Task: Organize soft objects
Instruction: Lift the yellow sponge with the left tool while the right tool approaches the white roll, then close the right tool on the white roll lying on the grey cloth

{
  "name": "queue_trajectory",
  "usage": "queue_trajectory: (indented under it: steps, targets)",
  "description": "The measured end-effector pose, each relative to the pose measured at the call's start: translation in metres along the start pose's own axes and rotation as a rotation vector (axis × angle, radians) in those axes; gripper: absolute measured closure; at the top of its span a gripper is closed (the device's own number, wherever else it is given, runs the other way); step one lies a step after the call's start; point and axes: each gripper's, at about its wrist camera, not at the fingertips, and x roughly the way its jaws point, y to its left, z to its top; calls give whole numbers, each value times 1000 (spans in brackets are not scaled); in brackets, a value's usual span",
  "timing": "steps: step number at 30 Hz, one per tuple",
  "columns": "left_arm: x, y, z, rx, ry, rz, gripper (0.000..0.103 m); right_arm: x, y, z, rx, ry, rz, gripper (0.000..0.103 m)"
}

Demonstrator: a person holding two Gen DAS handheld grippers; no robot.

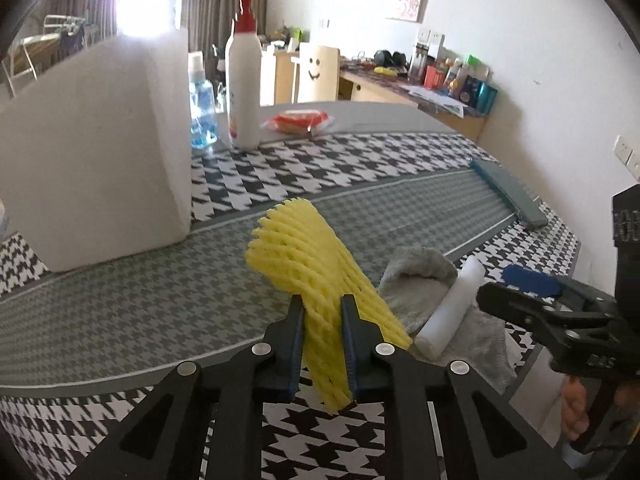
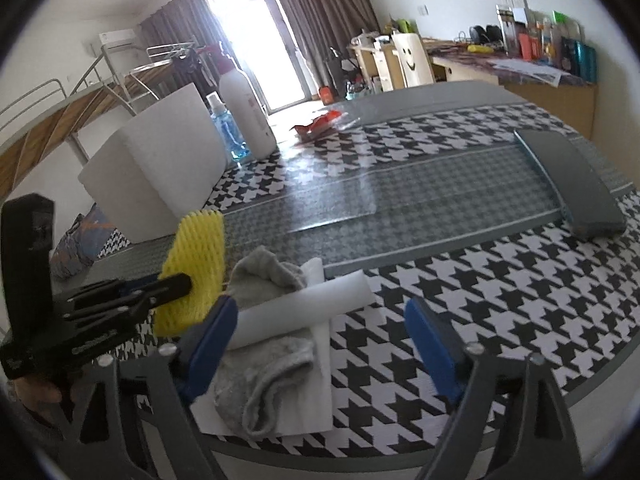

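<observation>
Yellow foam net (image 1: pixel 316 276): your left gripper (image 1: pixel 320 312) fingers pinched it.
Right gripper (image 2: pixel 320 320): fingers open.
Next: probably the grey sock (image 2: pixel 264 384).

I'm seeing white walls (image 1: pixel 500 20), brown curtains (image 2: pixel 320 4) beside a blown-out bright glass door (image 2: pixel 256 32). Wooden counter (image 1: pixel 400 92) along the wall, cluttered. Metal-railed bunk frame (image 2: pixel 60 112) on the other side. Wall AC unit (image 2: pixel 118 40), small picture (image 1: pixel 408 2).

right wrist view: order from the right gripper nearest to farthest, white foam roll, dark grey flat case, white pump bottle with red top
1. white foam roll, just ahead, lying on the grey sock.
2. dark grey flat case, mid-table, right.
3. white pump bottle with red top, far side, left.
</observation>
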Motion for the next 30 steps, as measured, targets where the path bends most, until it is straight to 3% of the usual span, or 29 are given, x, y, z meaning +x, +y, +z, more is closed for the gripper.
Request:
queue_trajectory:
  steps: [7, 16, 22, 24, 30]
  targets:
    - [-12, 6, -1, 8, -35, -2, 84, 8, 0, -1, 39, 42, 14, 29]
    - [-13, 14, -3, 3, -43, -1, 84, 17, 2, 7, 57, 66, -1, 51]
    - [-14, 17, -6, -1, -51, -7, 84, 22, 4, 13, 50, 85, -60, 71]
    - [-14, 18, -7, -1, -49, -10, 84, 23, 4, 14, 43, 83, -82, 84]
    - [-20, 21, -7, -1, -63, -6, 84, 20, 1, 21, 36, 52, -95, 94]
